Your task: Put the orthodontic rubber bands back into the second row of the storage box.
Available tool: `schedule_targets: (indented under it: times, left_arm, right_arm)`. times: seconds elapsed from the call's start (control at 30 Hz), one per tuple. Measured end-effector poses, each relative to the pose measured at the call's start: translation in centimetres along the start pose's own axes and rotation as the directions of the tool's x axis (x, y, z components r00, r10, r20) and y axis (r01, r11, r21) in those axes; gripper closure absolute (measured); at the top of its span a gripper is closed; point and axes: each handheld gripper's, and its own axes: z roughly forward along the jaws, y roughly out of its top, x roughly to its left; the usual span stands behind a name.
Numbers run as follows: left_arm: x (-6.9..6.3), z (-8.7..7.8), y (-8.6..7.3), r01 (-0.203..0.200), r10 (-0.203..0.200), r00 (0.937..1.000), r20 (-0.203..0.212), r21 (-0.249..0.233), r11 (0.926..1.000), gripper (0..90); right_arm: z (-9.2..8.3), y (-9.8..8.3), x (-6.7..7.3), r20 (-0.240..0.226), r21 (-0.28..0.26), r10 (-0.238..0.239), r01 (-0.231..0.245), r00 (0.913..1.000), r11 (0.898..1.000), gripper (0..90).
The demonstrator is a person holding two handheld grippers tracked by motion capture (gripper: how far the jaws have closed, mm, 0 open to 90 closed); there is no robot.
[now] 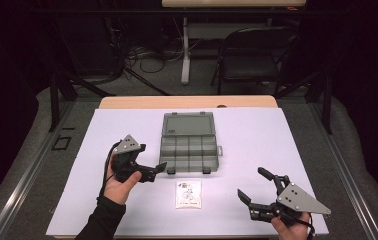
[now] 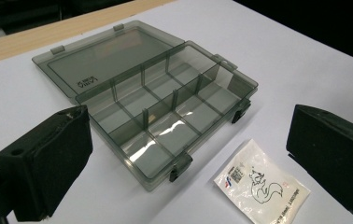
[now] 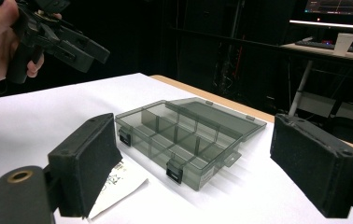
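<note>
Now your two grippers stand spread and empty, either side of a white sachet in front of the open organizer box.

Nearest you, the right gripper (image 1: pixel 255 186) has its black foam-faced jaws wide apart, holding nothing; its grey three-cornered plate sits on top. Just short of the box lies the small sachet (image 2: pixel 262 186), flat, glossy white, printed with a line-drawn squirrel and a small red-and-blue mark; its lettering is too small to read. Left of the box, your left gripper (image 1: pixel 160 168) hovers with jaws parted, nothing between them. The box (image 2: pixel 165 116) is smoky translucent plastic, rectangular, split by dividers into compartments, two dark latches on its near wall. Its lid (image 2: pixel 104 58) lies flat behind, embossed writing illegible.
</note>
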Motion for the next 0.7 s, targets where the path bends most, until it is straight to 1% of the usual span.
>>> schedule_targets:
  times: [0.17,0.2,0.23,0.27,0.3,0.33,0.4,0.43,0.5,0.53,0.57,0.6,0.63,0.67,0.7]
  left_arm:
    - [-0.2,1.1,0.0,0.012,-0.012,0.9999,0.0,0.04,0.9991,0.5]
    - [-0.4,1.6,0.1,0.007,-0.007,1.0,0.006,0.051,0.9987,0.5]
    - [-0.4,1.6,0.1,0.007,-0.007,1.0,0.006,0.051,0.9987,0.5]
    - [-0.5,1.8,0.1,0.002,-0.002,0.9999,0.01,0.056,0.9984,0.5]
    - [-0.7,2.3,0.1,-0.01,0.009,0.9998,0.02,0.072,0.9974,0.5]
    - [-0.7,2.3,0.1,-0.01,0.009,0.9998,0.02,0.072,0.9974,0.5]
    - [-0.9,2.7,0.0,-0.017,0.015,0.9997,0.021,0.091,0.9958,0.5]
    - [-1.0,3.2,-0.1,-0.023,0.02,0.9993,0.032,0.104,0.9943,0.5]
    - [-1.1,3.3,-0.1,-0.029,0.025,0.999,0.036,0.108,0.9937,0.6]
    - [-1.2,3.4,-0.2,-0.034,0.03,0.9988,0.038,0.112,0.9931,1.5]
    - [-1.3,3.6,-0.2,-0.04,0.035,0.9987,0.037,0.116,0.9924,6.6]
    - [-1.3,3.7,-0.2,-0.044,0.04,0.9985,0.038,0.117,0.9922,6.6]
    - [-1.4,3.8,-0.3,-0.044,0.038,0.9982,0.046,0.121,0.9917,9.2]
    - [-1.4,3.9,-0.4,-0.047,0.041,0.998,0.047,0.122,0.9914,15.6]
    - [-1.5,4.0,-0.4,-0.05,0.044,0.9978,0.049,0.125,0.9909,16.1]
  right_arm:
    - [0.0,0.0,0.0,0.0,0.002,-0.002,0.002,1.0,1.0,14.2]
    - [-0.1,0.0,0.0,-0.001,0.005,-0.009,0.009,1.0,1.0,14.2]
    - [-0.1,0.0,-0.1,0.0,0.004,-0.012,0.012,0.9999,1.0,14.2]
    - [-0.1,0.0,-0.1,0.0,0.004,-0.012,0.012,0.9999,1.0,14.2]
    - [-0.1,0.0,-0.1,0.0,0.005,-0.013,0.013,0.9999,1.0,14.2]
    - [-0.1,0.0,-0.1,0.0,0.005,-0.013,0.013,0.9999,1.0,14.2]
    - [0.0,0.0,0.0,0.004,0.001,-0.009,0.009,0.9999,1.0,14.2]
    - [0.0,0.0,0.0,0.003,0.003,-0.007,0.007,1.0,1.0,14.2]
    - [0.0,0.0,0.0,0.003,0.002,-0.01,0.01,0.9999,1.0,14.2]
    - [0.0,0.0,0.0,0.004,0.001,-0.013,0.013,0.9999,1.0,14.2]
    - [0.0,0.0,0.0,0.004,0.002,-0.012,0.012,0.9999,1.0,14.2]
    - [0.0,0.0,0.0,0.004,0.002,-0.012,0.012,0.9999,1.0,14.2]
    - [0.0,0.0,0.0,0.004,0.002,-0.012,0.012,0.9999,1.0,14.2]
    - [0.0,0.0,0.0,0.004,0.003,-0.012,0.012,0.9999,1.0,14.2]
    - [0.0,0.0,0.0,0.004,0.003,-0.012,0.012,0.9999,1.0,14.2]
